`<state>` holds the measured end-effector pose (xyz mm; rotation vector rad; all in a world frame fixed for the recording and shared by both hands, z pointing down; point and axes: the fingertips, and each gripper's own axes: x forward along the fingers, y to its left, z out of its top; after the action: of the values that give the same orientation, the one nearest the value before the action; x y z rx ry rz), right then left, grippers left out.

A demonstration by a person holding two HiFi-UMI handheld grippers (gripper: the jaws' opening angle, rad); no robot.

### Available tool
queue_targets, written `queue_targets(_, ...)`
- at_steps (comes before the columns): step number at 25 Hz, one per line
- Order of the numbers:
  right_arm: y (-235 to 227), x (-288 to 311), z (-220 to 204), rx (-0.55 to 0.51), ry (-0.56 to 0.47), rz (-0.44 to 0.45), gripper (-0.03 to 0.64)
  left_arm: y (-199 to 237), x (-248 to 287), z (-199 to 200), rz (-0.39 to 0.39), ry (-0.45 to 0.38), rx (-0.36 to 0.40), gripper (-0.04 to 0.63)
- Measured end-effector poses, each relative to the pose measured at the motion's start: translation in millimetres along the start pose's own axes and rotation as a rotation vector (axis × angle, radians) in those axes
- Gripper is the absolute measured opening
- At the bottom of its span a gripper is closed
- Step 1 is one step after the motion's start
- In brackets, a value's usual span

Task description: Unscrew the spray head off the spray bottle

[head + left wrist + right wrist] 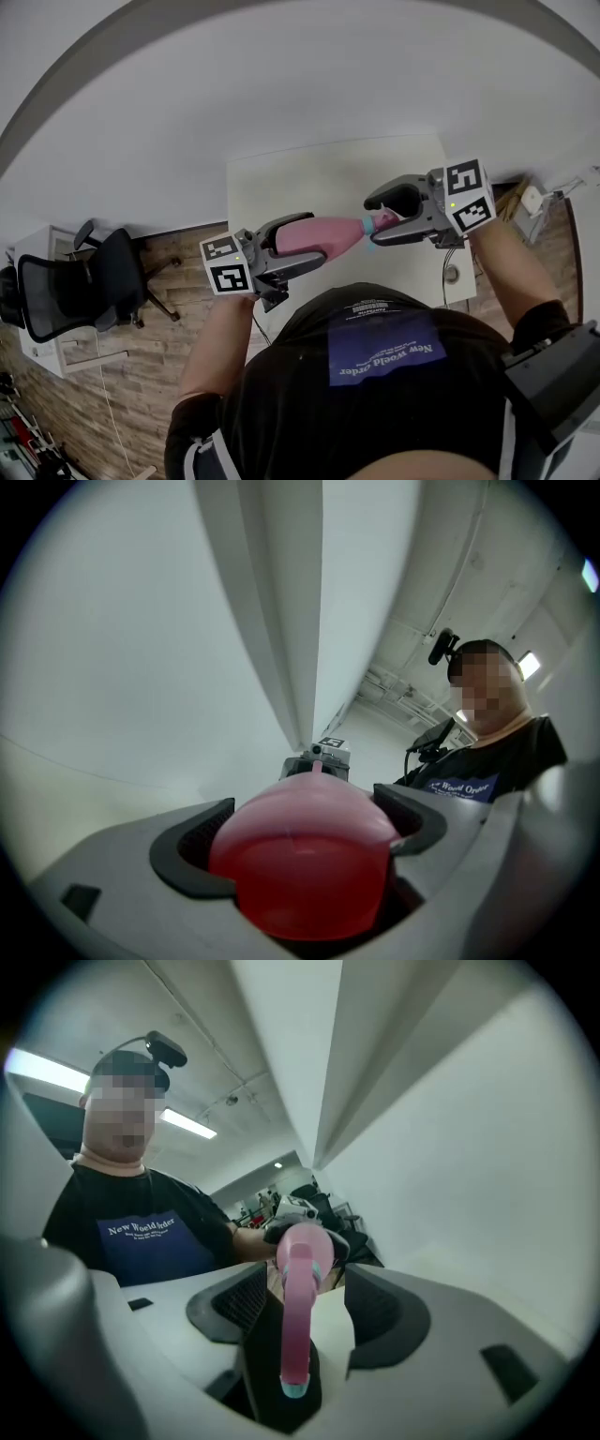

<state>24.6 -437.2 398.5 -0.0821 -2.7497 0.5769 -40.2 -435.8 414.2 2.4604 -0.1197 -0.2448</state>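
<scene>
A pink spray bottle (319,234) is held level in the air in front of the person's chest, above the near edge of the white table (309,178). My left gripper (294,247) is shut on its body; in the left gripper view the round pink base (305,855) fills the space between both dark pads (192,841). The pink spray head (382,223) with a pale blue collar points to the right. My right gripper (392,214) stands open around it. In the right gripper view the spray head (298,1326) lies between the spread pads (384,1312), with a gap on its right side.
A black office chair (94,281) stands on the wooden floor at the left, beside a white cabinet (42,309). White walls rise behind the table. A cable and a small box (532,199) lie at the right.
</scene>
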Motion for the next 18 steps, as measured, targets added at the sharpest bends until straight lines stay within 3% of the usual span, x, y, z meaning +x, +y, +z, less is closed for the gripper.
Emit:
queue_targets(2, 3, 7, -6, -0.004, 0.045, 0.01, 0.225, -1, 2, -1, 0.003, 0.011, 0.009, 0.476)
queue_targets(4, 4, 9, -6, -0.039, 0.046, -0.003, 0.124, 0, 2, 0, 0.008, 0.012, 0.013, 0.476)
queue_targets(6, 6, 10, -5, -0.128, 0.061, -0.029, 0.124, 1, 1, -1, 0.012, 0.012, 0.005, 0.476)
queue_targets(11, 16, 10, -13, -0.549, 0.231, -0.126, 0.124, 4, 0, -2, -0.012, -0.006, -0.115, 0.476)
queue_targets(18, 25, 10, -3, -1.016, 0.253, -0.262, 0.124, 3, 0, -2, -0.093, -0.061, -0.339, 0.476)
